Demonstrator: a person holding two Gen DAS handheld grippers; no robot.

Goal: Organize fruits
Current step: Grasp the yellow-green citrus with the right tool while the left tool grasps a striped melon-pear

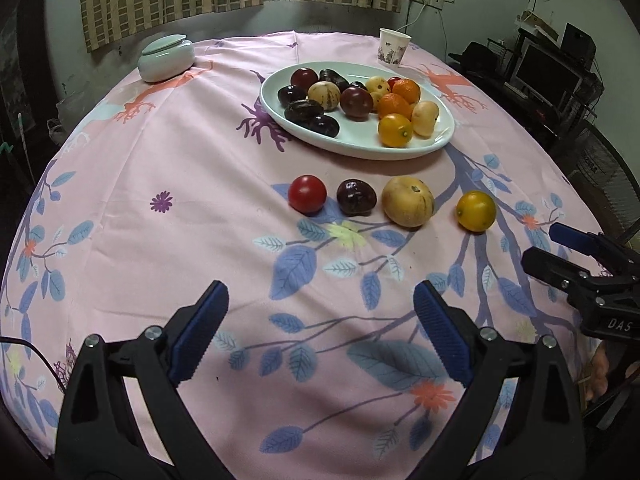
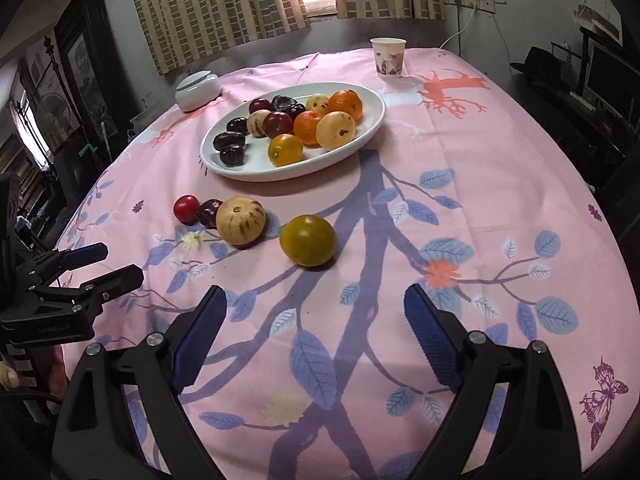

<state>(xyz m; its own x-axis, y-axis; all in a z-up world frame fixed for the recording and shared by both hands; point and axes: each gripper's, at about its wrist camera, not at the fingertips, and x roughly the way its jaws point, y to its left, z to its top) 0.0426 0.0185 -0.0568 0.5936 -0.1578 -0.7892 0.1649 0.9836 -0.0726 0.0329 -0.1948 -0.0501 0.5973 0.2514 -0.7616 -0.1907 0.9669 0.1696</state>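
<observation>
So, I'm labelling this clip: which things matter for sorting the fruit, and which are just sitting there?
Job: white oval plate of mixed fruit; four loose fruits in a row.
Bystanders: pale green lidded jar; printed paper cup.

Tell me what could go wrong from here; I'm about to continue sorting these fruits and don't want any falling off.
The yellow citrus lies loose on the cloth, and a nudge from the open right gripper might roll it. The red tomato and dark plum sit close together, so grabbing one may knock the other. The plate is crowded, so fruit could shift.
</observation>
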